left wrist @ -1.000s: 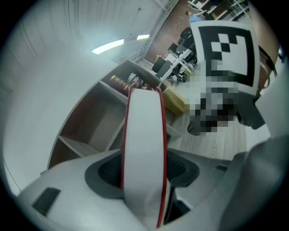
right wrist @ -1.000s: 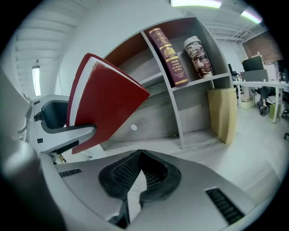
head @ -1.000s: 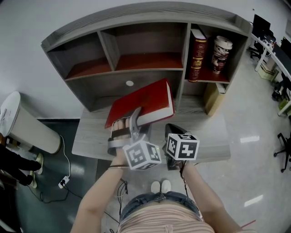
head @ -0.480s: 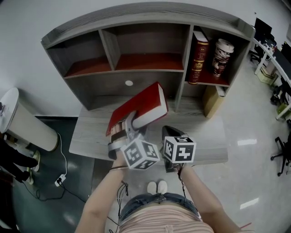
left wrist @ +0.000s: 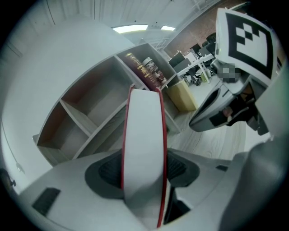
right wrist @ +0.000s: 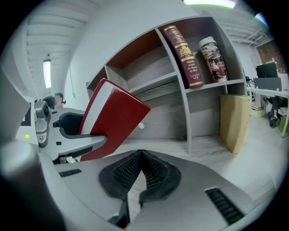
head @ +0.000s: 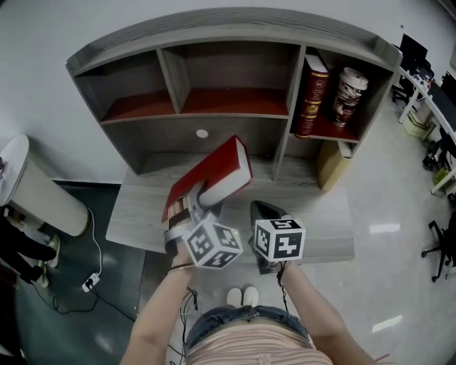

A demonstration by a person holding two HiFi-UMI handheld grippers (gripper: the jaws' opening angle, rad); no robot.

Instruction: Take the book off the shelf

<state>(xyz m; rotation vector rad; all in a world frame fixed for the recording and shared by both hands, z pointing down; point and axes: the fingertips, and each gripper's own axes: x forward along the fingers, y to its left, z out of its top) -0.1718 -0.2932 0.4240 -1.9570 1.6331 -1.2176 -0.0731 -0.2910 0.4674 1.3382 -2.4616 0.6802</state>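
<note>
Red book point(head: 211, 173) aslant in left gripper point(head: 199, 201)

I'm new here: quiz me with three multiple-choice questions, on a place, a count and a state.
1. The bright red hardcover book is: A in a drawer; B in the left gripper; C in a bag.
2. The grey wooden shelf's upper right compartment holds: A nothing; B four things; C two things.
3. The right gripper's fingers are: A shut, empty; B wide apart; C gripping a cup.
B: its fingers clamp it. C: a dark red gold-printed book and a patterned can. A: they meet with nothing between.
</note>
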